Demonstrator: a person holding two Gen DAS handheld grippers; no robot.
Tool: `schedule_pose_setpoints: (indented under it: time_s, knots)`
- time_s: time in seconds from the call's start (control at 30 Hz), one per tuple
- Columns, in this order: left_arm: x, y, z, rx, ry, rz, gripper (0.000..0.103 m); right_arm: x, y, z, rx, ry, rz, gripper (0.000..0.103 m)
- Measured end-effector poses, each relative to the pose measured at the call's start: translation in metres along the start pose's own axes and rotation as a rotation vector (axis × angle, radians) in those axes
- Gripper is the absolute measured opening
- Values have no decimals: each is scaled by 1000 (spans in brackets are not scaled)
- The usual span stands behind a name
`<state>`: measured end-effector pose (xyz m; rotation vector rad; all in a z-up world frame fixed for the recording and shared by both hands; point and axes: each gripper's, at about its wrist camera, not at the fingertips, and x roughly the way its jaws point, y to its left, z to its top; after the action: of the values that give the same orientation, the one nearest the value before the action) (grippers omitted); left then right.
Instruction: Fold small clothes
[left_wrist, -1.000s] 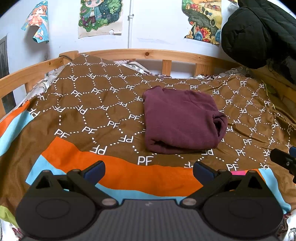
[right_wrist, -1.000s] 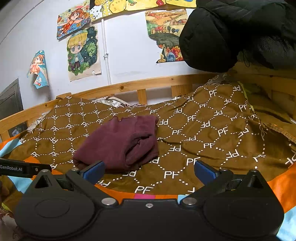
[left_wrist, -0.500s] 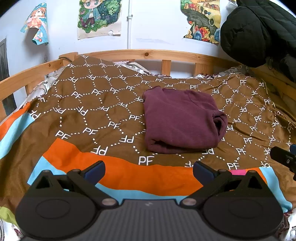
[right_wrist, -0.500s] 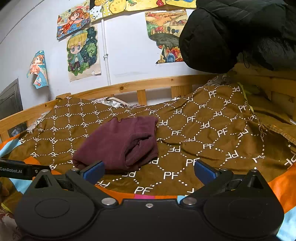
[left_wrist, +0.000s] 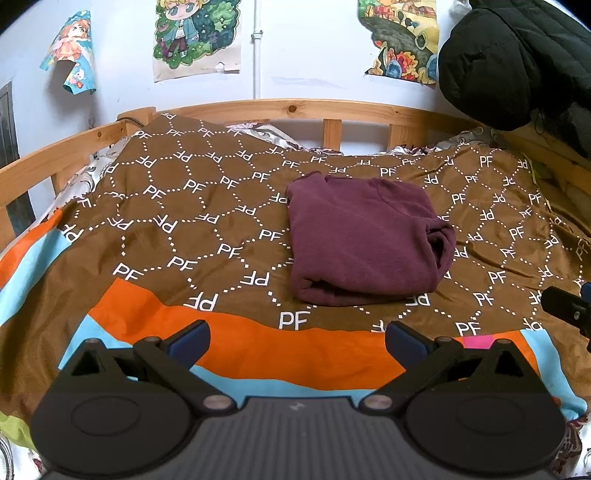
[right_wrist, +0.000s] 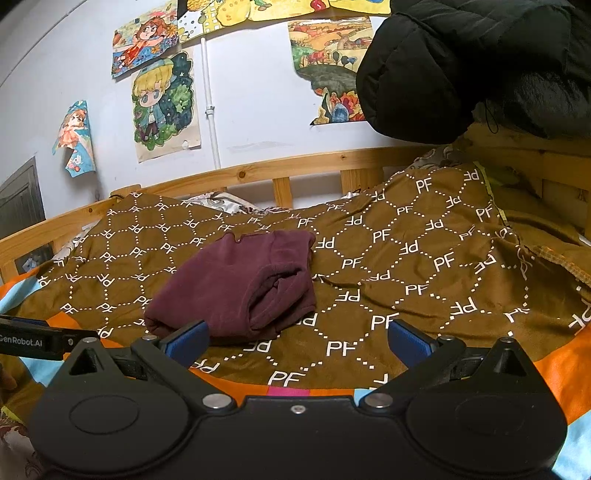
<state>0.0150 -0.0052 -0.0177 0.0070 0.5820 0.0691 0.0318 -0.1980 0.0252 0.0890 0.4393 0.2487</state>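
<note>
A maroon garment (left_wrist: 364, 238) lies folded into a compact rectangle on the brown patterned bedspread (left_wrist: 192, 221), its layered folded edges facing right. In the right wrist view the same maroon garment (right_wrist: 240, 282) sits just beyond my left fingertip. My left gripper (left_wrist: 297, 338) is open and empty, held back over the orange band at the near edge. My right gripper (right_wrist: 297, 338) is open too, with nothing between its blue pads, near the garment's front right corner. Each gripper's tip shows at the edge of the other's view.
A wooden bed rail (left_wrist: 295, 109) runs around the far and left sides. A black padded jacket (left_wrist: 517, 62) hangs at the upper right over the bed. Posters (left_wrist: 195, 37) are stuck on the white wall. The bedspread rumples upward at the right (right_wrist: 480, 240).
Both grippers have drifted very slightly; the garment lies unmoved and both stay open.
</note>
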Motion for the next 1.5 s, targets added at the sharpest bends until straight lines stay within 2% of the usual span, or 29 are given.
schedule_pose_setpoints:
  time_s: [1.5]
  knots:
    - [3, 2, -2, -13, 21, -3, 103, 2, 1, -3, 4, 7, 3, 102]
